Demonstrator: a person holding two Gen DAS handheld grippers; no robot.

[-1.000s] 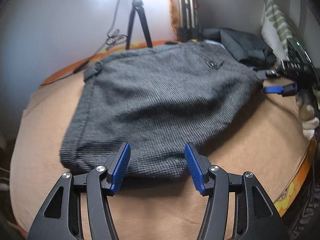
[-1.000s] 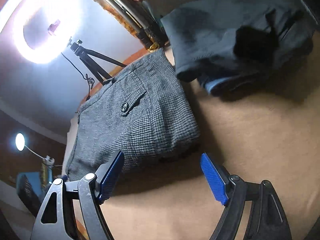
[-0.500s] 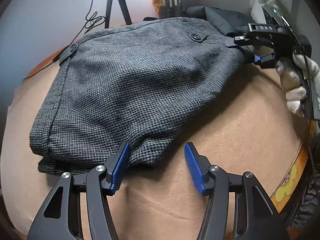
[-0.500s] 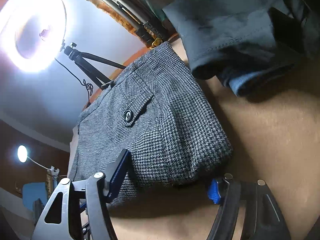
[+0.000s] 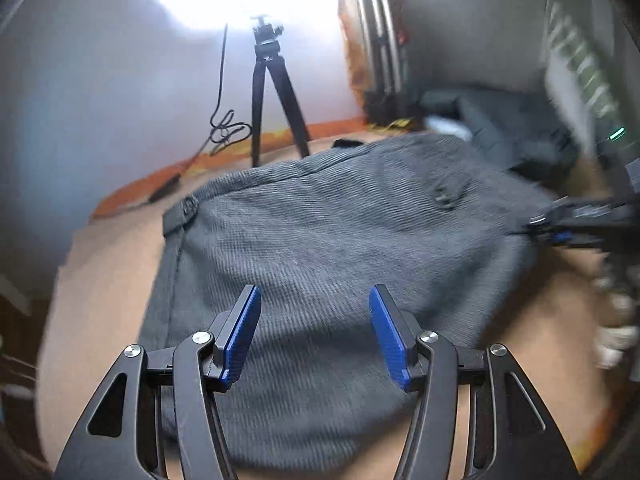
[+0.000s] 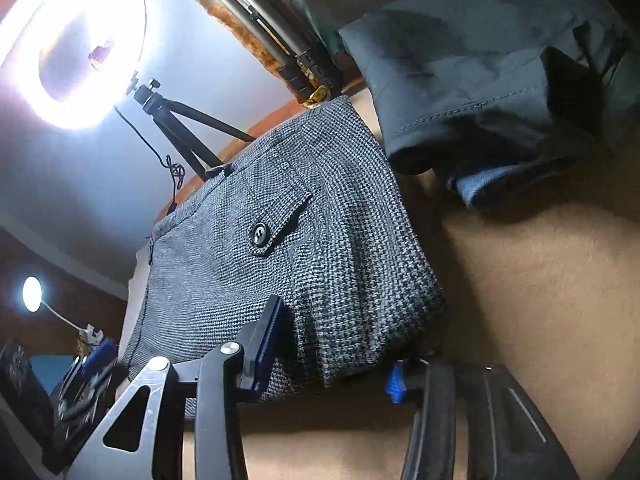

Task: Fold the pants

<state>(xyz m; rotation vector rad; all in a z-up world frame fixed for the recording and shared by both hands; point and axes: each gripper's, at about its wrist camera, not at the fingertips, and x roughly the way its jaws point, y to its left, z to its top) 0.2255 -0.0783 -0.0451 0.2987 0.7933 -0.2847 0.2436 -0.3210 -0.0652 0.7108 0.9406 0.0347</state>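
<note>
Grey houndstooth woven pants (image 6: 320,248): corner pinched by right gripper (image 6: 332,364); left gripper (image 5: 316,332) spread above, unengaged; one-sided hold risks fold slumping.

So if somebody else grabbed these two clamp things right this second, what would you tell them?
Left gripper: open, holding nothing, over the near edge of the pants.
Right gripper: shut on the pants' corner below the button pocket.
The pants lie folded into a compact stack on the tan bed, beside a dark garment.
Done: the main folds. Left: place or tidy the bundle, then release the right jaws.
</note>
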